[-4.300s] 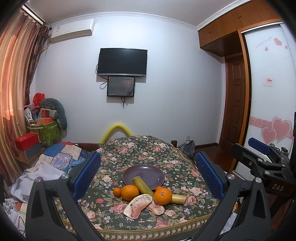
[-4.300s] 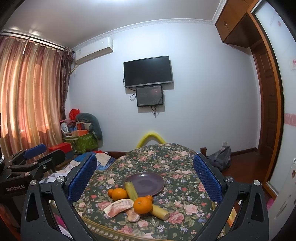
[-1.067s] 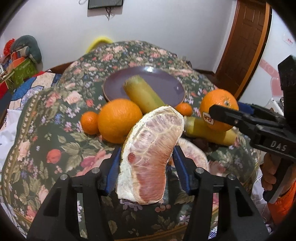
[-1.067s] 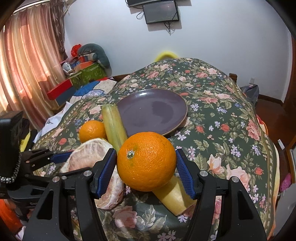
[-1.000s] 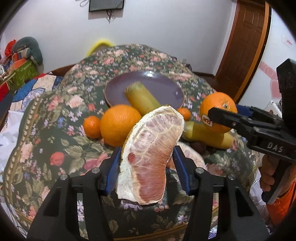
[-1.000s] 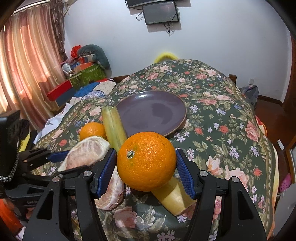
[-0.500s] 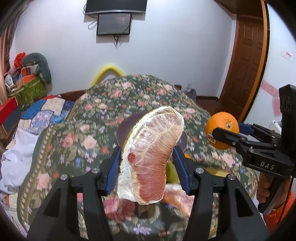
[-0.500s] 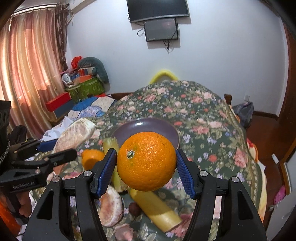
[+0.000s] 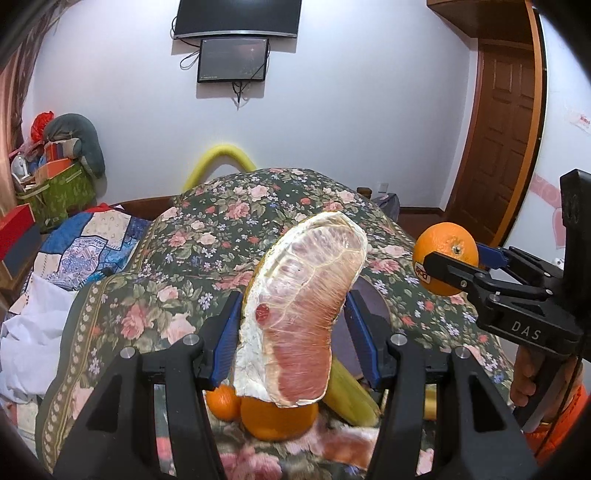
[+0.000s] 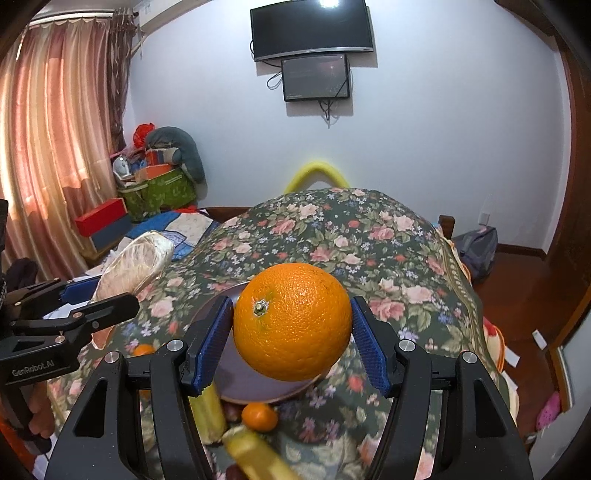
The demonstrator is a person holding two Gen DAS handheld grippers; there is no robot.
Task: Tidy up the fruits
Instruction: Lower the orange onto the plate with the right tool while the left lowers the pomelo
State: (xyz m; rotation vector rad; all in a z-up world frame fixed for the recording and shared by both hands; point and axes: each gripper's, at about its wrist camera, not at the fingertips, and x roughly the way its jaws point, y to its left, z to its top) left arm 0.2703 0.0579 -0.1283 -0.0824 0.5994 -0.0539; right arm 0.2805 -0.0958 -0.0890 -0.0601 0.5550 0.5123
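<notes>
Fruit now rides higher above the table [image 9: 192,258] than a second ago: my left gripper [image 9: 295,332] clamps the pomelo wedge [image 9: 303,314], my right gripper [image 10: 291,332] the orange [image 10: 291,321], over the purple plate [image 10: 236,384].

A black television [image 10: 312,31] hangs on the pale wall above a smaller dark screen [image 10: 316,77], cables trailing beneath; pink curtains [image 10: 55,155] cover the window at left; a green box [image 10: 162,194] piled with clutter and a grey cushion [image 10: 177,146] sits in the corner, a red box [image 10: 99,218] near it; a yellow foam arch [image 9: 221,162] rises behind the floral cloth [image 9: 229,229]; a patchwork quilt [image 9: 85,247] lies beside it; a brown wooden door [image 9: 506,136] stands at right.
</notes>
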